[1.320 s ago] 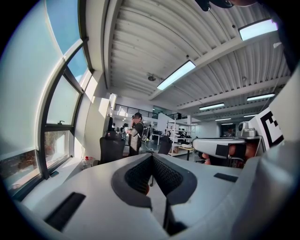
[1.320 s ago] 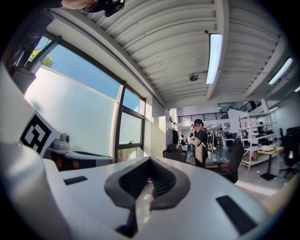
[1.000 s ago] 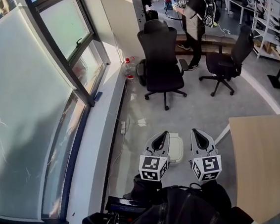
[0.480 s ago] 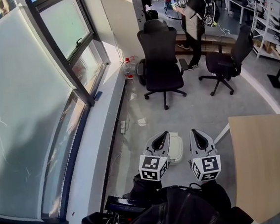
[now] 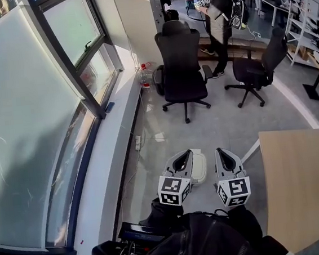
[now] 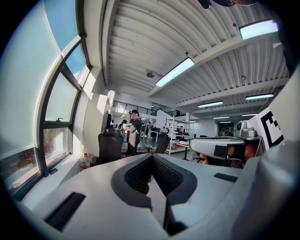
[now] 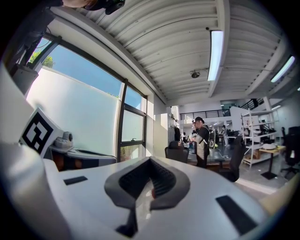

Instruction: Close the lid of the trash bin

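A cream-white trash bin stands on the grey floor, and only its flat top shows between and below my two grippers in the head view. Whether its lid lies fully down I cannot tell. My left gripper hangs just left of the bin, held level, with its jaws shut and nothing between them. To the bin's right my right gripper is level too, jaws shut and empty. Both point out over the room, and neither gripper view shows the bin.
A wooden table lies at the right. Along the left runs a window sill with a power strip on the floor beside it. Two black office chairs, a bottle and a standing person are ahead.
Both grippers have stayed where they were. The head view has shifted slightly, and the person at the back has moved their arms.
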The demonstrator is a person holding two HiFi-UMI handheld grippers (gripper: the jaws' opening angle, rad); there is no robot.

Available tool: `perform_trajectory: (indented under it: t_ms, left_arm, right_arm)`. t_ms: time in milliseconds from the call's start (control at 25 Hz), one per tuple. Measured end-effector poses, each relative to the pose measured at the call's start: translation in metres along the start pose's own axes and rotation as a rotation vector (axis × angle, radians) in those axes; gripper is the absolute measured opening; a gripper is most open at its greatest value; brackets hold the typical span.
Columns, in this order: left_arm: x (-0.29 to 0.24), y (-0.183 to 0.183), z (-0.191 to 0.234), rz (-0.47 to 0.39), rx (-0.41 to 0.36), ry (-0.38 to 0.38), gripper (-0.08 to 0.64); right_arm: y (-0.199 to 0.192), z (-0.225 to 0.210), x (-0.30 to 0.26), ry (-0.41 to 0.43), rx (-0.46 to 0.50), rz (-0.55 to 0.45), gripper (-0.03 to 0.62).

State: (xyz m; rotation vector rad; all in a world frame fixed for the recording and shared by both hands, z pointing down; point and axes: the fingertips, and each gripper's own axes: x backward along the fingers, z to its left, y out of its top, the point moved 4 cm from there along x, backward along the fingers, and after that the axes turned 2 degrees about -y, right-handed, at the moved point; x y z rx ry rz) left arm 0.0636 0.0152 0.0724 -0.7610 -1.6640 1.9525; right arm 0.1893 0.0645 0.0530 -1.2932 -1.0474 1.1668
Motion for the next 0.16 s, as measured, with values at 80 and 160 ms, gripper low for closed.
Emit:
perform_trajectory:
  t_ms: [80, 160]
  left_arm:
    - [-0.0001, -0.0019, -0.0001, 0.004, 0.001, -0.001, 0.002]
    - [0.0000, -0.0034, 0.0003, 0.007, 0.001, -0.002, 0.002]
  right_arm:
    - [-0.0022, 0.0009, 0.0000, 0.001, 0.002, 0.006, 0.005]
    - [-0.0038, 0.0022, -0.0004, 0.002, 0.008, 0.011, 0.005]
